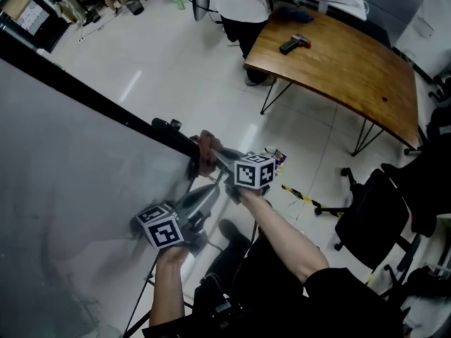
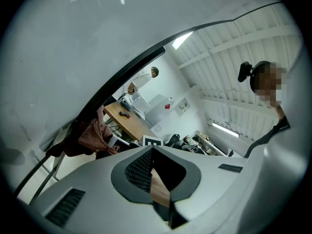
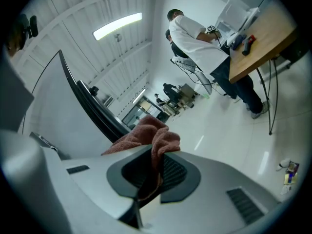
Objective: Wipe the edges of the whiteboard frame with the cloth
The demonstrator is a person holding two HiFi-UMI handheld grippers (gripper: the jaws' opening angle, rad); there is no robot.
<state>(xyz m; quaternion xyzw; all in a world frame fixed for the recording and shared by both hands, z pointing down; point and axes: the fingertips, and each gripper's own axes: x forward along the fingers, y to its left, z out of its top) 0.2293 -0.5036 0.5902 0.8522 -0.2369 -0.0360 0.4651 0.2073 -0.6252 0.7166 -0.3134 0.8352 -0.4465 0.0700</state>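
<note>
Left tool (image 2: 152,149) closed, empty, near the whiteboard frame (image 1: 106,103); right tool (image 3: 156,155) clenches the cloth (image 3: 146,133) against that frame's edge.

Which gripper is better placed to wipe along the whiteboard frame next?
The right gripper: its jaws are shut on the cloth, which already sits at the frame. The left gripper is shut and holds nothing.

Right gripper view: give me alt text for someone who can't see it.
The right tongs are shut on a reddish-brown cloth, held up at the whiteboard's black frame, which runs up to the left. Behind, across a pale glossy floor, a person in a white shirt stands at a wooden table.
</note>
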